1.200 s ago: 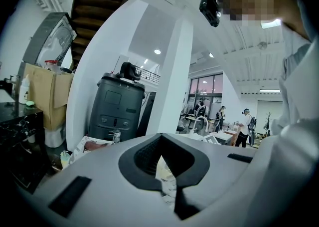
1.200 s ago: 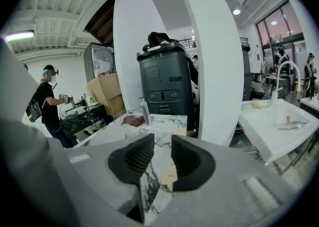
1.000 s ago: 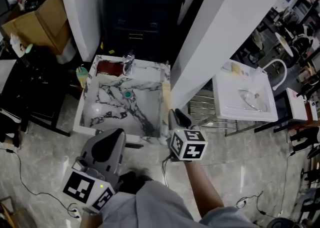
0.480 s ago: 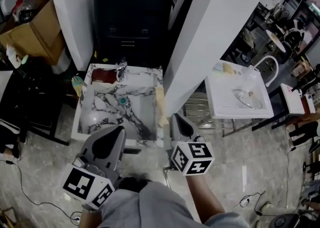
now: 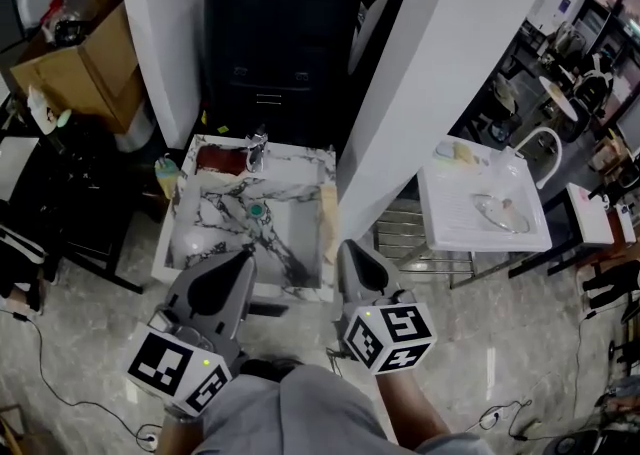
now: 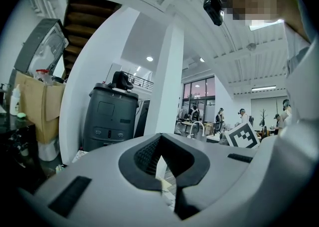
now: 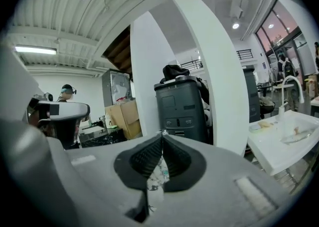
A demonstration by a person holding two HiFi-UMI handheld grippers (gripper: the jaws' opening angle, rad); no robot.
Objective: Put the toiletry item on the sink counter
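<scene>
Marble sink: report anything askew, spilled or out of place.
Nothing looks spilled or damaged. A tan item lies straight along the right rim of the marble sink, and a small bottle sits by its back left corner. Neither looks odd.

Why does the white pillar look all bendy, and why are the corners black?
Right gripper view: a very wide lens curves the white pillar and leaves a black ring at the corners. Left gripper view: the same dark ring, with bright ceiling lights. Head view: dimmer, but the marble sink looks sharp.
</scene>
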